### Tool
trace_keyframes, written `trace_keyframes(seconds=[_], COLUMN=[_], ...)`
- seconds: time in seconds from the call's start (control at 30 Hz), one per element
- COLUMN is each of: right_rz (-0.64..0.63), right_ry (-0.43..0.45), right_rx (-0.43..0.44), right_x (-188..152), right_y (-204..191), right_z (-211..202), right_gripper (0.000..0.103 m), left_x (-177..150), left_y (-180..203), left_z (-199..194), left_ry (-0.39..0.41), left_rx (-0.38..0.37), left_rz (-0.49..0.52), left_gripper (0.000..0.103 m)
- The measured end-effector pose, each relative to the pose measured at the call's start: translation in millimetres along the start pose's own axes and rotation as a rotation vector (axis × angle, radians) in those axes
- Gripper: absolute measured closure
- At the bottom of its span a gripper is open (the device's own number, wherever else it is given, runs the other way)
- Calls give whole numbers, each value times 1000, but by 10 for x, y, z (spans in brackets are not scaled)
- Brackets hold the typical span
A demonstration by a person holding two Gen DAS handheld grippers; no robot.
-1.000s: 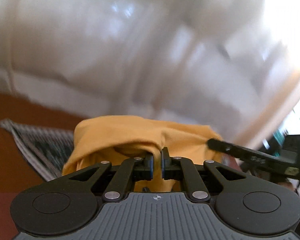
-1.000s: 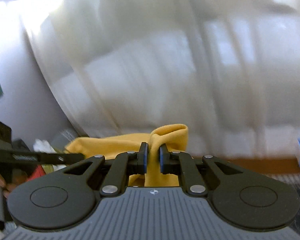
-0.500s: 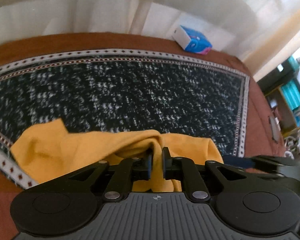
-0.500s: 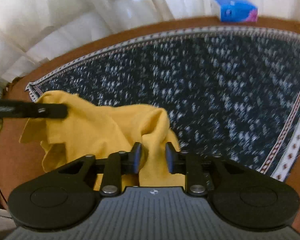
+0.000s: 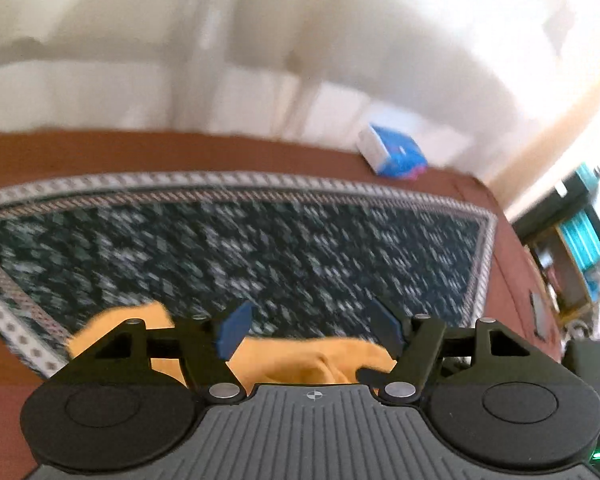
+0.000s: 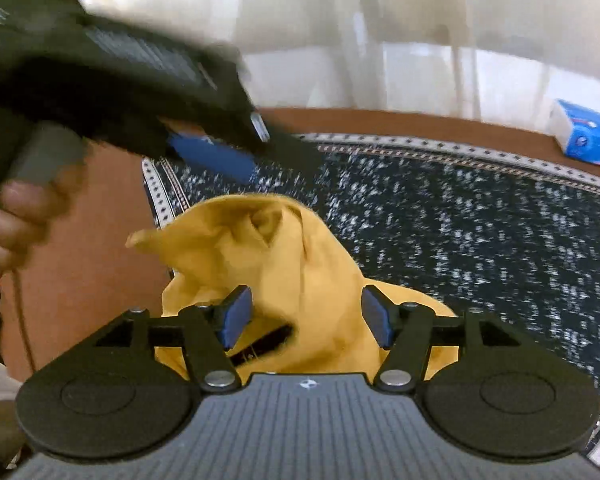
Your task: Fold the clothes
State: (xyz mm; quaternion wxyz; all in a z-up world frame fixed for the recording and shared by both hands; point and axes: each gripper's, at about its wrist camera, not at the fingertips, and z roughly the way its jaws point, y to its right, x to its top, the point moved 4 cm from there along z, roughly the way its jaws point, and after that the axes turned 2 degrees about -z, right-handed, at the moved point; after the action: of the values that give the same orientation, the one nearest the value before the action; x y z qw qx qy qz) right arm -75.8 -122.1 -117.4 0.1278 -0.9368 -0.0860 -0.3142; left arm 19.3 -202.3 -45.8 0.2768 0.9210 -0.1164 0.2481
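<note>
Both of your grippers are wide apart and hold nothing. Your right gripper (image 6: 306, 316) hangs just over the yellow cloth (image 6: 300, 264), with its blue pads (image 6: 236, 316) spread to each side of the bunched-up top. That cloth sits in a crumpled heap on the near left corner of the dark speckled rug (image 6: 480, 232), and part of it hangs over the rug's patterned edge onto the brown table (image 6: 88, 248). A dark strip shows in a fold near the bottom of the heap. Your left gripper (image 5: 310, 330) is open too, and in its own view the yellow cloth (image 5: 308, 360) lies low, just under and behind its fingers, with one bit poking out to the left. In the right wrist view your left gripper (image 6: 220, 152) shows up big and blurry at the upper left, above the cloth and not touching it, with your left hand (image 6: 8, 208) wrapped around its handle. A blue and white box (image 6: 584, 136) sits on the table past the far edge of the rug. Pale curtains (image 5: 260, 40) hang behind the table. Shelves (image 5: 572, 252) with blue things stand off to the right.
</note>
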Motion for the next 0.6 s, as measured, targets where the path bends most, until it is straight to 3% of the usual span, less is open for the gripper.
trace_keyframes(seconds=[0.03,0.1,0.2,0.3,0.43,0.53,0.6], right_rz=[-11,-34,-41,-36,-36,-46,-59], right_ry=[-17,-56,-81,-67,-71,-108,-121], right_rx=[0,-11,-7,1,9,3,-6], right_x=[-2,-30,-60,-81,-119,-208,-267], right_y=[-6,14,75,90,77,36,30], right_z=[71,159,180,34,10,116,209], right_gripper=[39,50,57,57,54,54,54], left_x=[5,-44,-323,-797,-1357,-1551,-1568], left_y=[-36,-82,-32,-22,-64,-124,-135], left_z=[-80,-237,-365,-341,-115,142,263], left_ry=[19,48,37,-44,-146,-166,-174], left_rx=[9,28,92,162,173,238,242], left_rz=[-4,0,81,124,37,26,-11], left_gripper=[24,24,24,24,24,25,27])
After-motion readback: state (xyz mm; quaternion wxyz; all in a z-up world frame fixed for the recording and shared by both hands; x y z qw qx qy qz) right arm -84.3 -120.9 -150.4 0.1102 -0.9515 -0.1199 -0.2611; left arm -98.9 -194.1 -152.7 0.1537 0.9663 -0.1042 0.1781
